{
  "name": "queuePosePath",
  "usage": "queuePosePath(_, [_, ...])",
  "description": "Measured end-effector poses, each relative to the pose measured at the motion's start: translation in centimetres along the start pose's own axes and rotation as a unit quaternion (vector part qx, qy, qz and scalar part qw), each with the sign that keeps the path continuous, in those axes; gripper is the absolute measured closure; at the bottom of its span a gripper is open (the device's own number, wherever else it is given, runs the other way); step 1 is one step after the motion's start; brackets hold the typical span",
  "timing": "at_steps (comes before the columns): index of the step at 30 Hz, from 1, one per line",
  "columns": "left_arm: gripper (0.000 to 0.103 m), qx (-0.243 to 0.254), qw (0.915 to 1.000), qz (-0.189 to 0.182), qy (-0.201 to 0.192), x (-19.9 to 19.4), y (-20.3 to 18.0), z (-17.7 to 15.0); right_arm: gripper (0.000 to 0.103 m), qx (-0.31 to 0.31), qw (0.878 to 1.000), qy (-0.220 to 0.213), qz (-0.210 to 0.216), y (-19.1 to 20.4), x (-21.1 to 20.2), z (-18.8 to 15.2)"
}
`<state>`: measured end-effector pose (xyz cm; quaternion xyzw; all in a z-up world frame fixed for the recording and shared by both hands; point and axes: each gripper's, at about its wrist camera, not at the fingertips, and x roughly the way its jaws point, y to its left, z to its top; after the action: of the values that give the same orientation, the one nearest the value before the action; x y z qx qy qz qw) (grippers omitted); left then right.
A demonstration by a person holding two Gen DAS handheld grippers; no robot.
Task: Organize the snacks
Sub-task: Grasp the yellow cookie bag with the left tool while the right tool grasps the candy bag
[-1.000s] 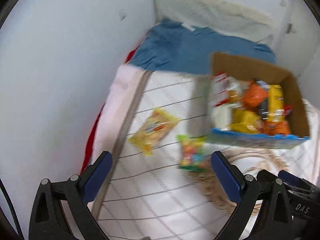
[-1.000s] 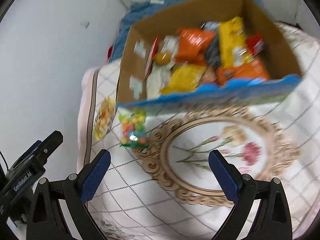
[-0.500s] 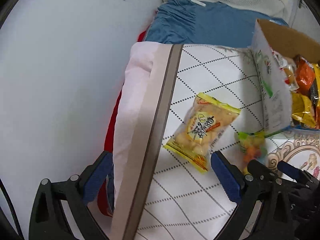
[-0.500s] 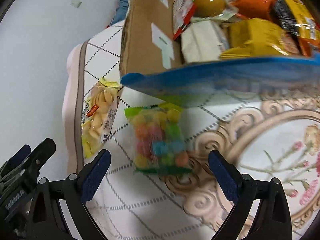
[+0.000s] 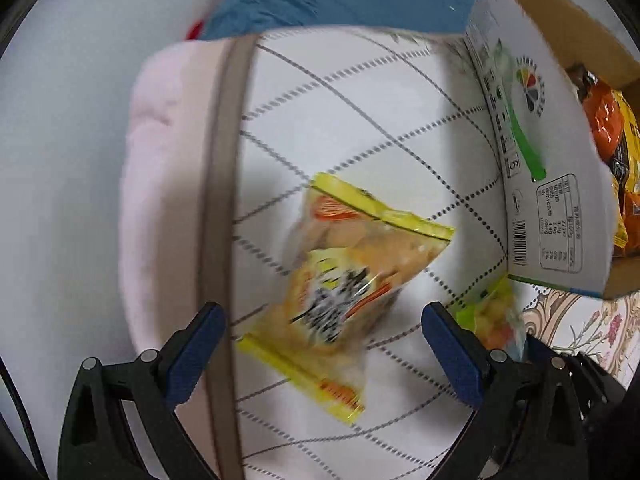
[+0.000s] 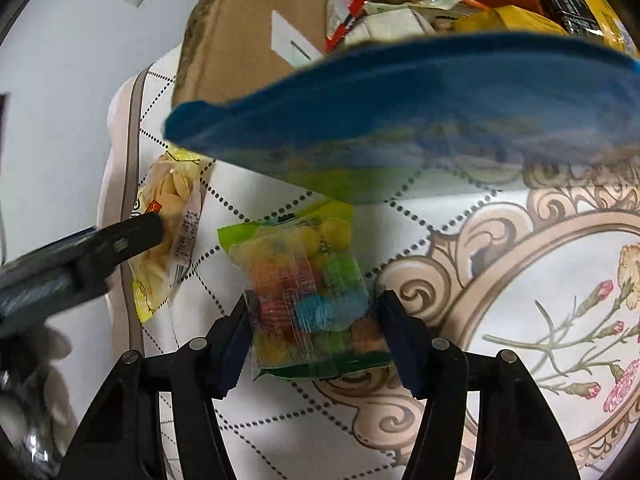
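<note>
I have two loose packets on the quilted cloth [image 5: 360,92], both just outside the cardboard box [image 6: 240,36] that already holds the other snacks.

My right gripper [image 6: 314,316] straddles the candy bag [image 6: 308,288], and its jaws are closing. The bag sits between the pads, which look to be at its side edges, though I cannot say they are pressing yet. Its long axis runs from six to twelve o'clock in the right wrist view, in line with the fingers, so the jaws close across its short width. The box's blue front wall lies just beyond it at twelve.

My left gripper [image 5: 322,332] stands wide over the yellow cracker packet [image 5: 344,292], holding nothing. That packet's long axis runs from about one to seven o'clock between the fingers, so a slight roll of the wrist would square the jaws to it. The box lies at two o'clock from there.

I judge the right hand is nearer a lift.
</note>
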<state>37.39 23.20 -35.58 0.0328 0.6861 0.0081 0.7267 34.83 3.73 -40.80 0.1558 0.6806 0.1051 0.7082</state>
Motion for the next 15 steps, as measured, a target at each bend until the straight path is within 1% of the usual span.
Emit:
queuePosePath(2, [0.004,0.004,0.9999,-0.009,0.006,0.9,-0.4,0.4,0.040,-0.003,1.000,0.003,-0.003,-0.2,-0.3,-0.3])
queuePosePath(3, [0.007,0.003,0.9999,-0.014,0.003,1.0,-0.4,0.4,0.040,-0.004,1.000,0.005,-0.004,-0.3,-0.4,-0.4])
queuePosePath(5, [0.045,-0.004,0.9999,-0.011,0.001,1.3,-0.6,0.2,0.040,-0.005,1.000,0.007,-0.005,-0.5,-0.5,-0.8])
queuePosePath(8, [0.052,-0.011,0.9998,-0.014,-0.007,1.1,-0.9,-0.9,0.040,-0.008,1.000,0.010,-0.008,-0.7,-0.7,-1.2])
queuePosePath(12, [0.055,-0.025,0.9992,-0.026,-0.016,0.2,-1.3,-3.3,0.040,-0.011,1.000,0.013,-0.015,-2.2,-1.6,-1.7])
queuePosePath(15, [0.058,-0.031,0.9986,-0.033,-0.026,-0.7,-2.5,-6.1,0.041,-0.005,1.000,0.016,-0.020,-4.0,-2.6,-2.5])
